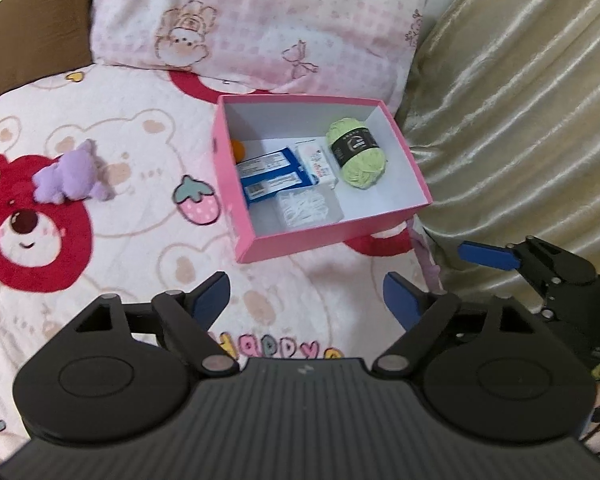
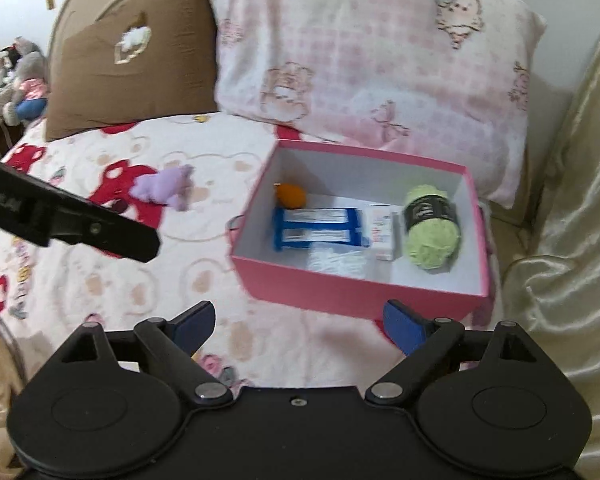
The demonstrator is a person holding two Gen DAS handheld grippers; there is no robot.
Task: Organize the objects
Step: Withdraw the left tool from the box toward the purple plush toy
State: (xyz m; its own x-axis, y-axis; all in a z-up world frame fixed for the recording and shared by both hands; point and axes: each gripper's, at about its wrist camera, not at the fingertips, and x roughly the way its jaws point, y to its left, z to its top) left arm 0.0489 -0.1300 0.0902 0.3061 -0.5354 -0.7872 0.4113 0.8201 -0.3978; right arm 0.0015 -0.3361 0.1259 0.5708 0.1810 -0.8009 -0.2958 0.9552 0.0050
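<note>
A pink open box [image 1: 284, 246] [image 2: 340, 292] sits on the bed. In it lie a green yarn ball [image 1: 358, 154] [image 2: 430, 232], a blue packet [image 1: 274, 180] [image 2: 318, 228], a small white carton [image 1: 316, 164] [image 2: 382, 232], a clear bag of white pieces [image 1: 308, 208] [image 2: 338, 262] and an orange ball [image 1: 238, 149] [image 2: 290, 194]. A purple plush toy [image 1: 70, 178] [image 2: 166, 186] lies on the bedspread left of the box. My left gripper [image 1: 306, 300] is open and empty, short of the box. My right gripper [image 2: 298, 326] is open and empty before the box's near wall.
A pink checked pillow [image 1: 260, 28] [image 2: 372, 52] and a brown cushion [image 2: 136, 68] lean behind the box. Shiny beige fabric [image 1: 520, 120] [image 2: 572, 240] rises on the right. The other gripper shows at each view's edge [image 1: 540, 264] [image 2: 80, 224].
</note>
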